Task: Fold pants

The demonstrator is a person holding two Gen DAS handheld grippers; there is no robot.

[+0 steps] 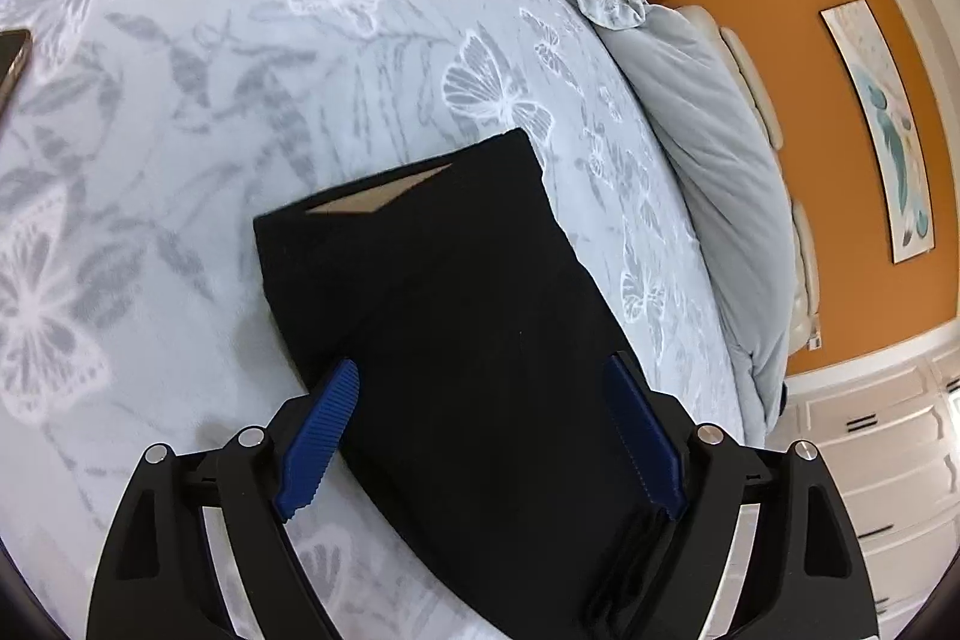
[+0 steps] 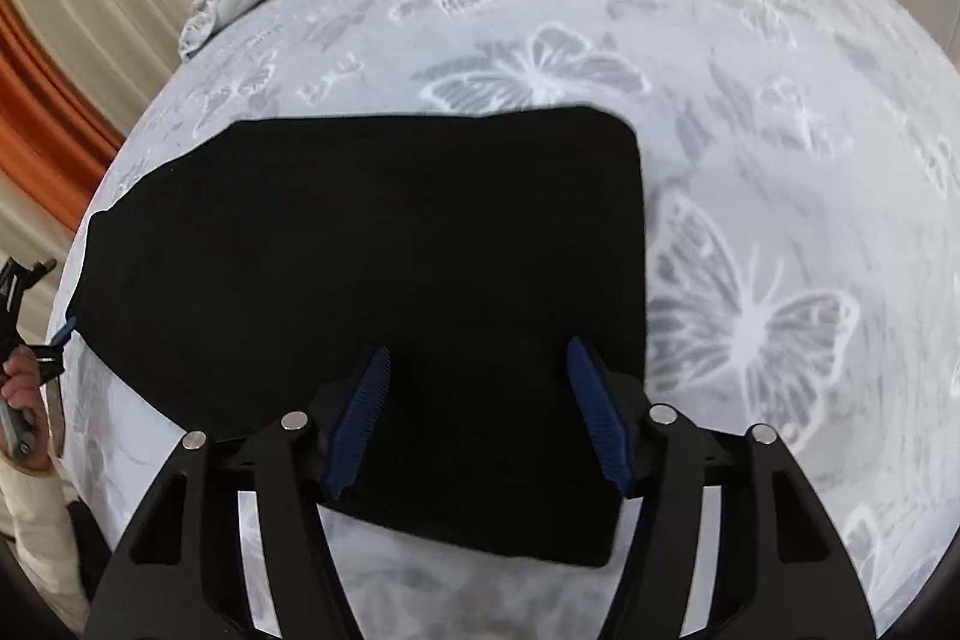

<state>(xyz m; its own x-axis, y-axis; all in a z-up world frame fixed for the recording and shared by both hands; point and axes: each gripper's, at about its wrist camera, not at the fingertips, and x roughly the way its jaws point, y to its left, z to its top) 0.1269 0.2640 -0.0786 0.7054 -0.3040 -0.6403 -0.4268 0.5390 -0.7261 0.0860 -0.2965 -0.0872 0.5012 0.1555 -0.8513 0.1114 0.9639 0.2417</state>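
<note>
Blue pads of my right tongs hung spread over the near edge of the pants; left tongs spread at their narrow end, long axis crosswise on the bed.

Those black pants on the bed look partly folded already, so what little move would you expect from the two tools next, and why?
Probably each tool closes on the fabric edge beneath it. The black pants lie flat in a folded slab on the butterfly bedspread, while the left tool and right tool both hover open at opposite ends, gripping nothing. Another fold needs a hold first.
</note>
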